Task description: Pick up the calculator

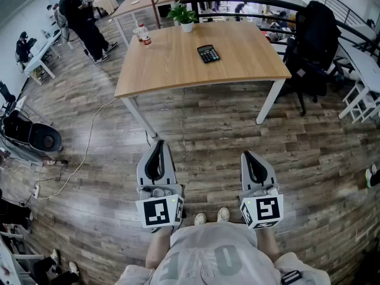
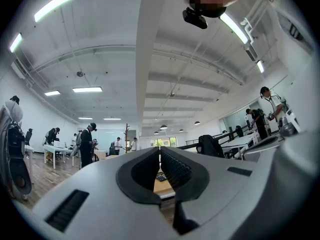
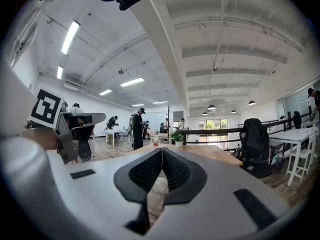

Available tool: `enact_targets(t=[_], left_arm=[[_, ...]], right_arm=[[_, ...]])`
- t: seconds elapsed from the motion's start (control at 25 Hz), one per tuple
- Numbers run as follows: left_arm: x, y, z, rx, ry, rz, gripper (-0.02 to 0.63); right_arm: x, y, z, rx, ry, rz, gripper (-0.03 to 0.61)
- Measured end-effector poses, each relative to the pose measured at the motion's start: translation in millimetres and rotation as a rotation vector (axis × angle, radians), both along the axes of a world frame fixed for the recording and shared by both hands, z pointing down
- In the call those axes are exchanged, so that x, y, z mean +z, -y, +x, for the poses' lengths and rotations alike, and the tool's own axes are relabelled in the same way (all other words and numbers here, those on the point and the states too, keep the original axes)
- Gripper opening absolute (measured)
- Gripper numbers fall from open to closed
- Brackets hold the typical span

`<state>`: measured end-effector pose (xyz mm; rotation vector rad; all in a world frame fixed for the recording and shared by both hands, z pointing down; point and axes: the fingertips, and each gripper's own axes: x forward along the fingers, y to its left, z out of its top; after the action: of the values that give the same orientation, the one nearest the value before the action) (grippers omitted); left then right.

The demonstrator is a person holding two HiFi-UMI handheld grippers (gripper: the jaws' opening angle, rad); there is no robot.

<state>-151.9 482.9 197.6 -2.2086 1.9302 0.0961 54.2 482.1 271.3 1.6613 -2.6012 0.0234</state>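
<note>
Calc point(image 1: 208, 53) on table point(image 1: 178, 64) (print illegible)

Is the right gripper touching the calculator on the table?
Apart. The head view shows a stretch of wood floor between the right gripper and the table on which the calculator lies.

One calculator point(image 1: 208, 53), one potted plant point(image 1: 184, 16), one wooden table point(image 1: 178, 67) and two grippers point(image 1: 158, 142) point(image 1: 246, 154)

Black calculator point(image 1: 208, 53), pale wood-grain table point(image 1: 172, 67) (grey-brown plank floor point(image 1: 208, 141)).
</note>
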Motion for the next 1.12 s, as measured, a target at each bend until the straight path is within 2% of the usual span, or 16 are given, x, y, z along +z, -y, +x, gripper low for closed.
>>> enact_targets(t=[0.56,0.64,0.8,0.96,1.04,1.12], left_arm=[[-6.8,-7.5,-4.7,-0.048,0.013,0.014,0.012],[-6.8,-7.4,-0.7,-0.046,0.014,0.013,0.012],[-4.9,-4.4,14.4,-0.033,0.018,0.009,0.012],[-0.2,0.6,36.3,-0.008,0.010,0.016,0.012],[1.9,4.2,49.9,0.009,-0.003,0.028,0.012],[3.6,7.2,66.6,0.034,-0.020,0.036,0.012]], right_arm=[[-3.2,-3.7,5.4,-0.045,0.000,0.029,0.018],[-5.5,-6.9,8.1,-0.075,0.072,0.031,0.018],[-15.7,-13.6,21.3,-0.158,0.292,0.030,0.020],[-22.3,-18.6,38.4,-0.215,0.331,0.067,0.021],[-28.0,-21.4,47.0,-0.262,0.394,0.090,0.023],[-27.5,-18.0,60.3,-0.260,0.452,0.091,0.023]])
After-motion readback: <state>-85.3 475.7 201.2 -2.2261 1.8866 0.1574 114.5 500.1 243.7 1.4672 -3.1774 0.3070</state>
